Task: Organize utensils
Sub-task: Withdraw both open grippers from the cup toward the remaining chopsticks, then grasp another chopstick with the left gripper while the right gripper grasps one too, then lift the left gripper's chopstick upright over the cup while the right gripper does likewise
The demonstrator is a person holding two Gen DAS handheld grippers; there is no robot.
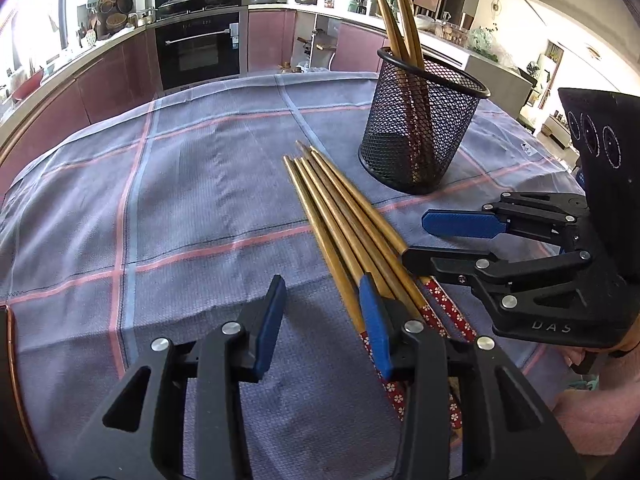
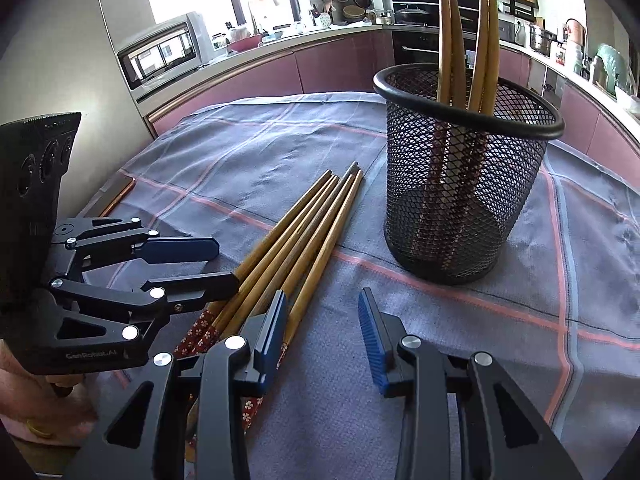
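Note:
Several wooden chopsticks [image 1: 348, 224] [image 2: 296, 232] with red flowered handles lie bundled on the checked cloth, tips pointing away. A black mesh cup [image 1: 420, 132] [image 2: 460, 200] stands upright behind them and holds several more chopsticks. My left gripper [image 1: 324, 316] [image 2: 228, 264] is open and low over the cloth; its right finger sits over the bundle's handle end and the gap shows mostly cloth. My right gripper [image 2: 322, 320] [image 1: 414, 238] is open on the bundle's other side, its left finger over the handles. Neither gripper's pads press on a chopstick.
A grey-blue cloth with pink lines [image 1: 180, 200] covers the table. A person's hand [image 2: 40, 412] holds the left gripper. Kitchen counters, an oven [image 1: 198, 46] and a toaster oven [image 2: 160, 54] are in the background beyond the table edge.

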